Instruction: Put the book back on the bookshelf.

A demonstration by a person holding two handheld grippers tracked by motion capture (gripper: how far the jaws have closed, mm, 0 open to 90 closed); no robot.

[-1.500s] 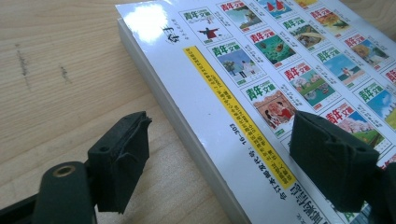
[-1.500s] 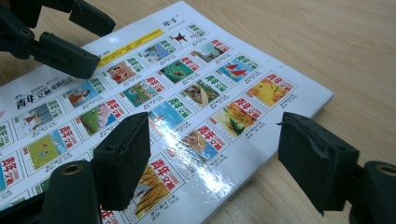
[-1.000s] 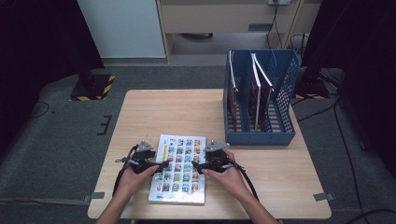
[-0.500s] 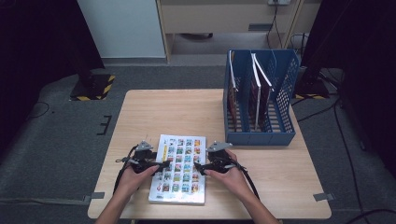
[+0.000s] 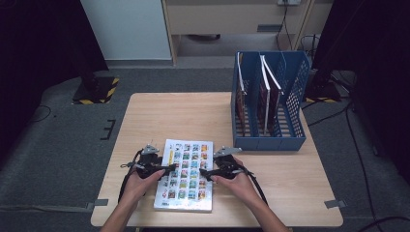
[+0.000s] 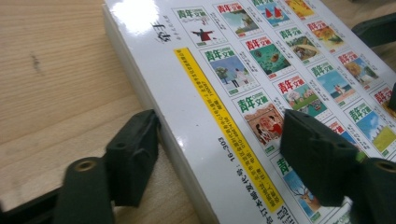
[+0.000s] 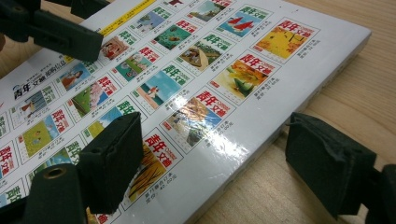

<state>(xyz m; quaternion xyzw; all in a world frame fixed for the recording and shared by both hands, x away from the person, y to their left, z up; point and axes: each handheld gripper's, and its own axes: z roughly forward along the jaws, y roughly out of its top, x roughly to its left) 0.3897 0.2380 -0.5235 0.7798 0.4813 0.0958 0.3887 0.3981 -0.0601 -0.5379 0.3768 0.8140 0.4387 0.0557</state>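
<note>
Wooden table [image 5: 164, 116] bears book [image 5: 186, 174], long axis running near-to-far.

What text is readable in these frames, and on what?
"青年文摘": repeated beside each small cover picture on the book.
"16-303": on the white margin of the book, beside its yellow strip.
Fine print on the yellow strip and the captions under each small cover: too small to read.
Books in the blue file rack: no readable text.
</note>
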